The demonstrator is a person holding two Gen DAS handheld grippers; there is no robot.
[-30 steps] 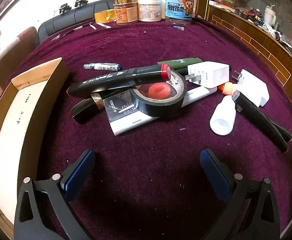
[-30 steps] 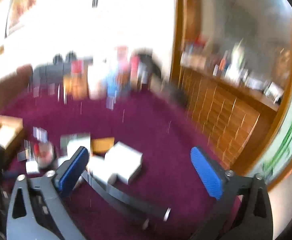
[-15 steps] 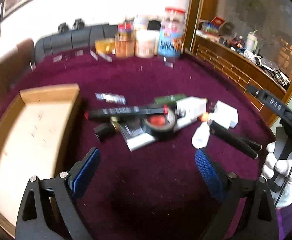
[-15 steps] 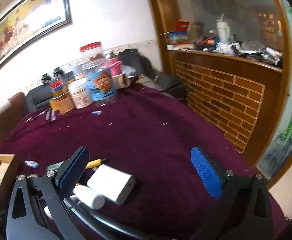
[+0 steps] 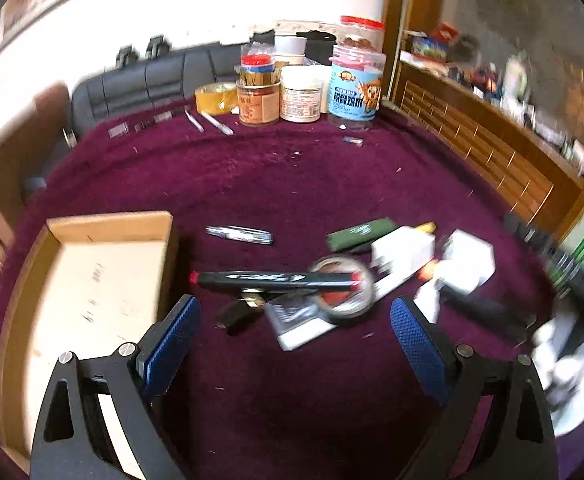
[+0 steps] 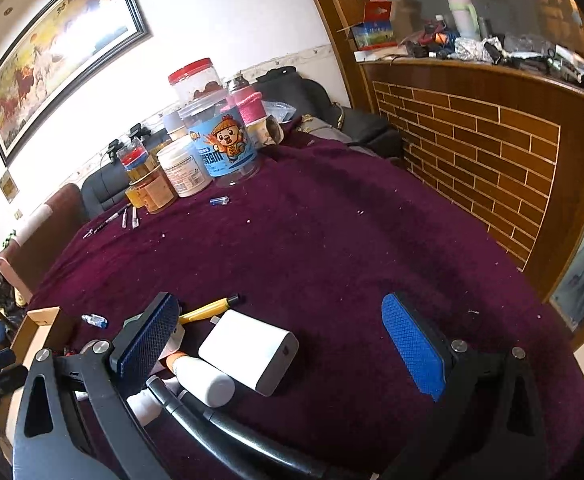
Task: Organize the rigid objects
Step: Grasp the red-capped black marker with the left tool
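Note:
A heap of small objects lies on the purple tablecloth: a black marker with red ends (image 5: 275,279), a roll of black tape (image 5: 342,294), a green tube (image 5: 362,233), white chargers (image 5: 402,255) and a silver pen (image 5: 239,233). My left gripper (image 5: 294,338) hovers open above and in front of the heap, nothing between its blue pads. An open cardboard box (image 5: 91,276) sits to its left. My right gripper (image 6: 277,338) is open just over a white charger (image 6: 247,350), a small white bottle (image 6: 205,376) and a yellow pen (image 6: 207,309).
Jars and tubs (image 5: 312,88) stand in a cluster at the table's far edge, with a yellow tape roll (image 5: 213,98) and pens beside them. A brick-faced wooden counter (image 6: 480,160) runs along the right. A gloved hand (image 5: 564,368) shows at the right edge of the left wrist view.
My left gripper has risen and pulled back, so the heap looks smaller and the box shows more fully. My right gripper swung down and left to hover over the white charger.

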